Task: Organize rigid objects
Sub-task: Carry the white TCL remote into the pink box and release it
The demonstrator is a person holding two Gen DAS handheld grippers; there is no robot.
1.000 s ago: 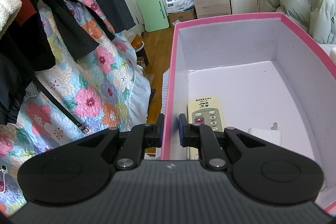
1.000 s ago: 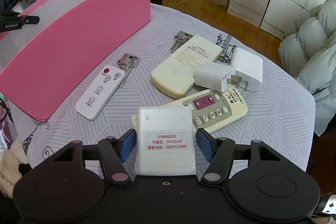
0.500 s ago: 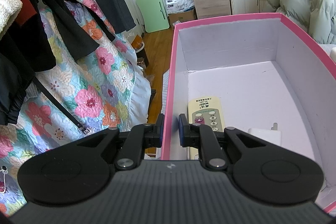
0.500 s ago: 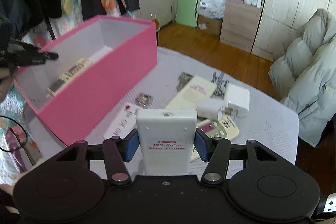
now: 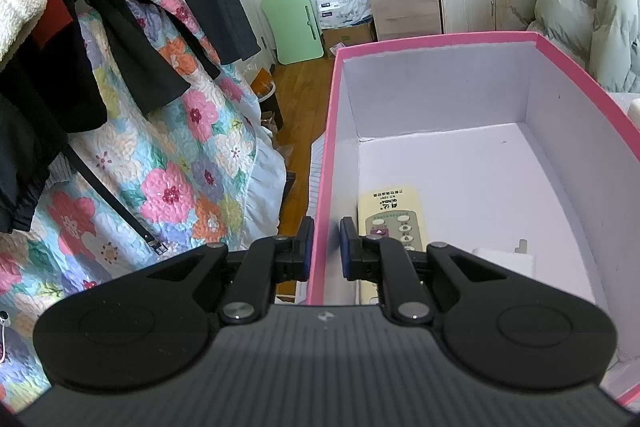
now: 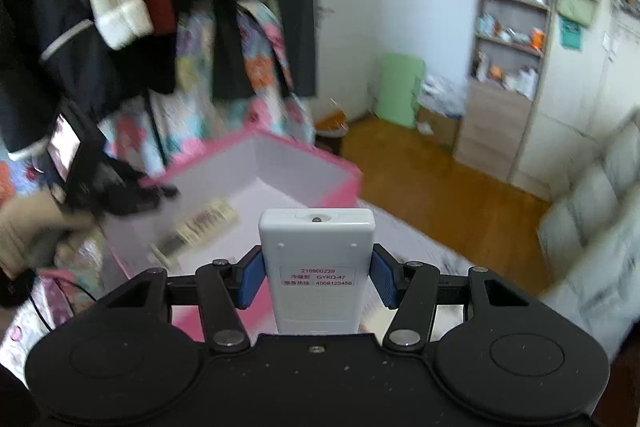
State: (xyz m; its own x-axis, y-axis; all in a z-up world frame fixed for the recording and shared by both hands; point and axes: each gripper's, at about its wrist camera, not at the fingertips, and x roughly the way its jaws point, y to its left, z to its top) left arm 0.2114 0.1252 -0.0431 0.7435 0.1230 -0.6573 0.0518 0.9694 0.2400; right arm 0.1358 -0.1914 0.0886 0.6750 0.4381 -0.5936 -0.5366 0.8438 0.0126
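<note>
My left gripper (image 5: 323,247) is shut on the near left wall of the pink box (image 5: 325,155), one blue pad on each side of it. Inside the box lie a cream remote (image 5: 394,219) and a white plug adapter (image 5: 504,259). In the right wrist view, my right gripper (image 6: 316,279) is shut on a white remote (image 6: 316,259), label side up, held high in the air beside the pink box (image 6: 256,163). The cream remote (image 6: 200,227) shows blurred inside it. A hand (image 6: 32,231) holds the left gripper at that box's left end.
Hanging clothes (image 5: 80,27) and a floral quilt (image 5: 168,155) stand left of the box. A puffy green coat (image 5: 580,7) lies at the right. A wooden shelf unit (image 6: 508,99) and wood floor (image 6: 440,187) are behind. The table cloth (image 6: 400,227) shows under the white remote.
My right gripper has lifted the white remote up off the table and swung left toward the pink box; the other table items have dropped out of view. The left gripper has kept still.
</note>
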